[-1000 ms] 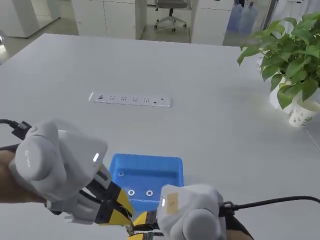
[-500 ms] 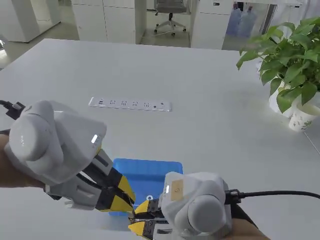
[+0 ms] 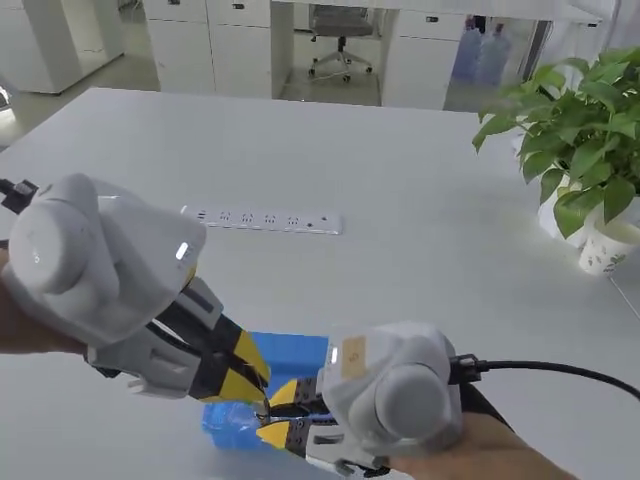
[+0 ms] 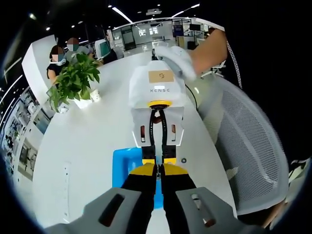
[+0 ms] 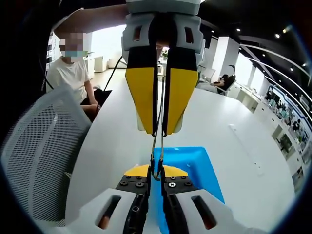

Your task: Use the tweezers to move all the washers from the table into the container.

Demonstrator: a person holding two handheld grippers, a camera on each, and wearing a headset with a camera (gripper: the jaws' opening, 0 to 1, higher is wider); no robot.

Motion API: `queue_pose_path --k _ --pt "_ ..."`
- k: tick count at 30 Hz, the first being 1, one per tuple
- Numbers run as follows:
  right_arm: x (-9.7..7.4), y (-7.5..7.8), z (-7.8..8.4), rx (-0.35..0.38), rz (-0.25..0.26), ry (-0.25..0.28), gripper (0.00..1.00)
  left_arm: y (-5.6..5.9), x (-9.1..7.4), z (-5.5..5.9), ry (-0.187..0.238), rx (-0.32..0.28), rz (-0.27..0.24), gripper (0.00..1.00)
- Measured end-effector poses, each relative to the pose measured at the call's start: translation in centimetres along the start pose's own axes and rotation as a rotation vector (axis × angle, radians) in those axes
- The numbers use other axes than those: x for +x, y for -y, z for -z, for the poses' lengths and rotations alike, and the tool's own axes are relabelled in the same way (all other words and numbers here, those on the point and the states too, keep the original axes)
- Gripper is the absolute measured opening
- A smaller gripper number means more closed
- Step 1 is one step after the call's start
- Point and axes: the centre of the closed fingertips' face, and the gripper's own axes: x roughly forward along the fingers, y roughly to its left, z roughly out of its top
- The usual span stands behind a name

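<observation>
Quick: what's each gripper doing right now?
Left gripper: shut on the tweezers.
Right gripper: shut on the tweezers' other end.

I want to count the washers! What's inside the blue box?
The part of the blue box that shows is bare blue floor. The left gripper and right gripper, both pinching the tweezers, cover the rest, so any washers there are hidden.
</observation>
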Motion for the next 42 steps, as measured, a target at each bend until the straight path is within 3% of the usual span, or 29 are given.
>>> queue_pose_path --k 17,42 --pt "0.8 3.1 1.9 0.035 0.025 -0.009 0.09 -3.3 1.6 1.2 0.001 0.0 -0.007 0.06" --pt "4.0 4.0 6.0 0.098 -0.034 -0.069 0.09 -4.6 4.9 5.2 -0.06 -0.016 0.029 0.06"
